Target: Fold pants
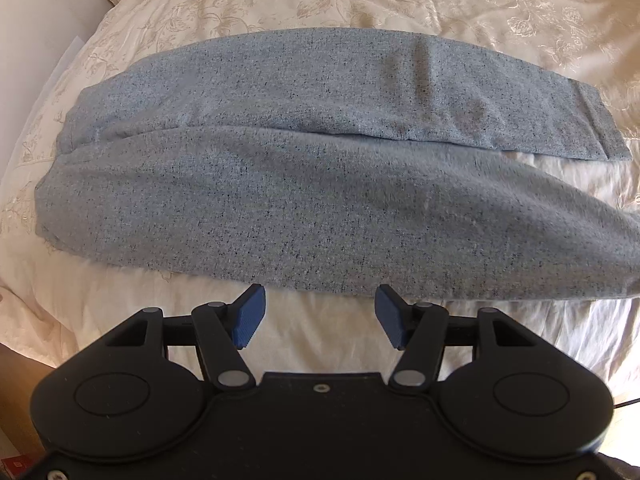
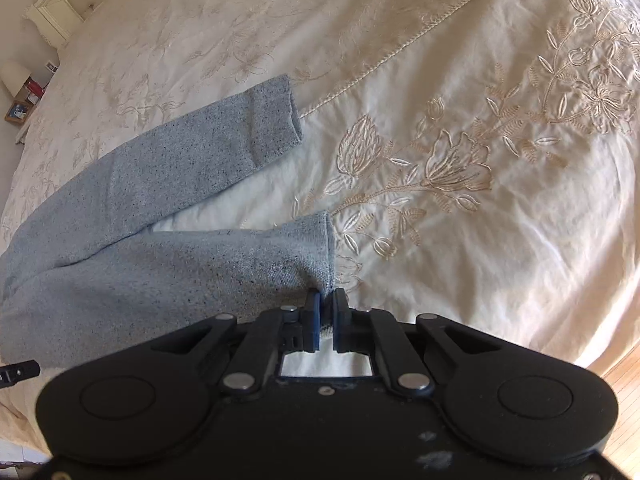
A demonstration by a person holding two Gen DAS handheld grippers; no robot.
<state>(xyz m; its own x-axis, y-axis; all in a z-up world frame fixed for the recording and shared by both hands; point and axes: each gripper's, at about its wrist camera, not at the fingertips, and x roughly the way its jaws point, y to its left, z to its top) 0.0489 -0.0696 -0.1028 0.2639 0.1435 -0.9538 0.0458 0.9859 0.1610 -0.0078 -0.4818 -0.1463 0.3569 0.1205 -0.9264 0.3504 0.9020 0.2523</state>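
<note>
Grey-blue speckled pants lie spread across the bed, both legs stretching to the right. My left gripper is open and empty, just short of the near leg's edge at mid-length. In the right wrist view the pants show both legs, with the far leg's cuff flat on the bed. My right gripper is shut on the near leg's cuff, which is lifted a little off the cover.
The bed has a cream cover with embroidered flowers. A headboard and a nightstand with small items stand at the far left. Wooden floor shows beyond the bed's right edge.
</note>
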